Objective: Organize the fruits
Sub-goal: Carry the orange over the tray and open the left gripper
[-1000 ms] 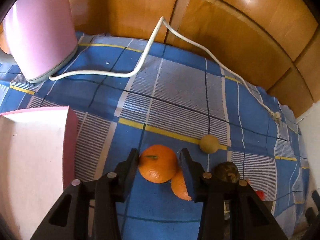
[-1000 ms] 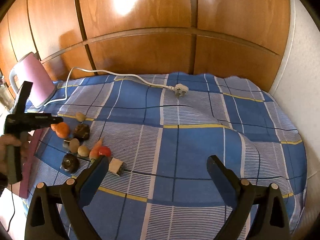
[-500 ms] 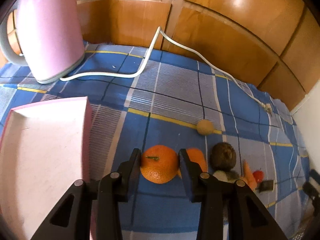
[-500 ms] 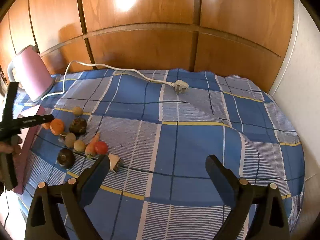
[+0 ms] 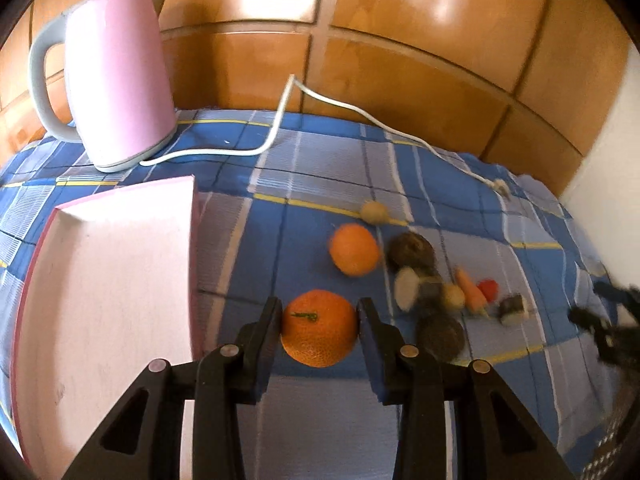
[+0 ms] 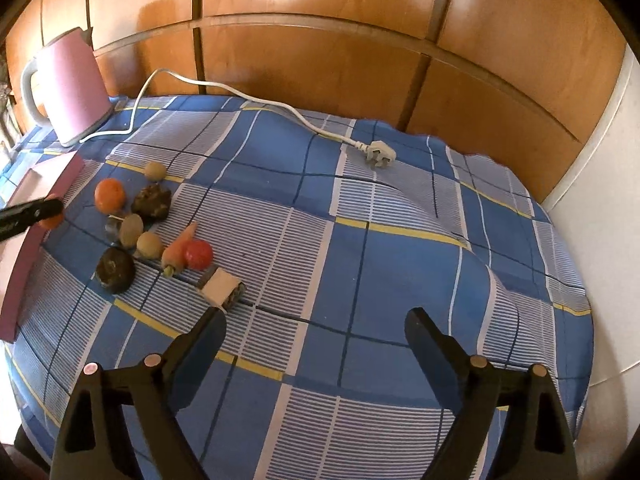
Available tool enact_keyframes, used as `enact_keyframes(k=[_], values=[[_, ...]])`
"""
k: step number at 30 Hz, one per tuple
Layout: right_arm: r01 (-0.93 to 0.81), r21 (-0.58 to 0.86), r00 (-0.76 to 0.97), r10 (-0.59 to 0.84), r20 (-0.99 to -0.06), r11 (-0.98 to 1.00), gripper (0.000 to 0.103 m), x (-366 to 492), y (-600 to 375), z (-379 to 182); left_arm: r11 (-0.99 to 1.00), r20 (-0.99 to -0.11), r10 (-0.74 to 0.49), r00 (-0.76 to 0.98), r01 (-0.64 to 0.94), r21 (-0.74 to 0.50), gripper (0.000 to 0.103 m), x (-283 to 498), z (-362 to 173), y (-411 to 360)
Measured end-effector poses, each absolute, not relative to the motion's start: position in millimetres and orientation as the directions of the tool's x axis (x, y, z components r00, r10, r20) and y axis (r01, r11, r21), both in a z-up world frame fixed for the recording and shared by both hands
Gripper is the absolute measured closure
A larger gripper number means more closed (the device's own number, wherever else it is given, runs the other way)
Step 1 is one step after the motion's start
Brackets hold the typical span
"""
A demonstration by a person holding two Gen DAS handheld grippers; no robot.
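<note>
My left gripper point(image 5: 319, 320) is shut on an orange point(image 5: 319, 327) with a green stem, held above the blue checked cloth beside the pink tray point(image 5: 108, 280). A second orange point(image 5: 354, 250) lies on the cloth just beyond it. In the right wrist view the left gripper point(image 6: 32, 212) shows at the left edge over the tray point(image 6: 24, 264). My right gripper point(image 6: 316, 328) hangs over bare cloth, its jaws wide and closing, with nothing between them. The fruit cluster lies to its upper left: the second orange point(image 6: 109, 196), two dark fruits point(image 6: 152, 200), a carrot point(image 6: 180, 248) and a red fruit point(image 6: 199, 254).
A pink kettle point(image 5: 116, 80) stands at the back left, and its white cord runs across the cloth to a loose plug point(image 6: 378, 154). A white-and-dark block point(image 6: 222, 286) lies near the right gripper's left finger. Wooden panels close the back and a white wall the right.
The left gripper has lifted the orange off the cloth and carried it away from the other fruits, so more of the tray and kettle shows. The right gripper's jaws have narrowed slightly.
</note>
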State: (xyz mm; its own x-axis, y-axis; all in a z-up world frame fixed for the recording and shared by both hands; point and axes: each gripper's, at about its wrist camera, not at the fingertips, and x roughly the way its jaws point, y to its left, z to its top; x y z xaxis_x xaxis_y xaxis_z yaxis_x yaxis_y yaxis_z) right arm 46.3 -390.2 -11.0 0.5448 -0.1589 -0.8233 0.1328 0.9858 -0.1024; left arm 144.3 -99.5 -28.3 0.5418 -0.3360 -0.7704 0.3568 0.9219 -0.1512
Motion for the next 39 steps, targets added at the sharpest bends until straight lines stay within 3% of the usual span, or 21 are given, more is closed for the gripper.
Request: enact_keyframes(k=[9, 21, 23, 26, 32, 35, 39], values=[[0.158, -0.086, 0.537, -0.159, -0.828, 0.984, 0.014, 45.2, -394.9, -10.9, 0.878, -0.770, -0.406, 0.492, 0.444, -0.179, 0.064, 87.9, -47.4, -110.2], [0.164, -0.008, 0.547, -0.098, -0.831, 0.986, 0.018, 42.2, -393.9, -7.8, 0.873, -0.765, -0.387, 0.515, 0.472, -0.124, 0.062, 76.2, -63.4, -123.0], [0.171, 0.011, 0.545, -0.085, -0.834, 0.985, 0.023, 41.3, -395.7, -8.3, 0.868, -0.779, -0.410, 0.475, 0.467, -0.172, 0.062, 78.7, -70.0, -122.8], [0.188, 0.043, 0.520, -0.062, -0.852, 0.981, 0.027, 43.0, -400.9, -13.2, 0.869, -0.770, -0.396, 0.499, 0.475, -0.139, 0.063, 70.4, -71.4, -127.3], [0.198, 0.075, 0.486, -0.031, -0.874, 0.977, 0.052, 44.1, -402.6, -21.2, 0.850, -0.751, -0.469, 0.464, 0.467, -0.242, 0.063, 72.2, -71.1, -112.5], [0.182, 0.073, 0.477, -0.023, -0.878, 0.980, 0.052, 45.0, -396.7, -22.8, 0.840, -0.738, -0.507, 0.445, 0.448, -0.307, 0.062, 75.4, -72.1, -103.2], [0.176, 0.115, 0.453, 0.024, -0.891, 0.978, 0.052, 50.7, -388.4, -26.0, 0.842, -0.740, -0.498, 0.452, 0.458, -0.287, 0.063, 72.1, -70.8, -103.2]])
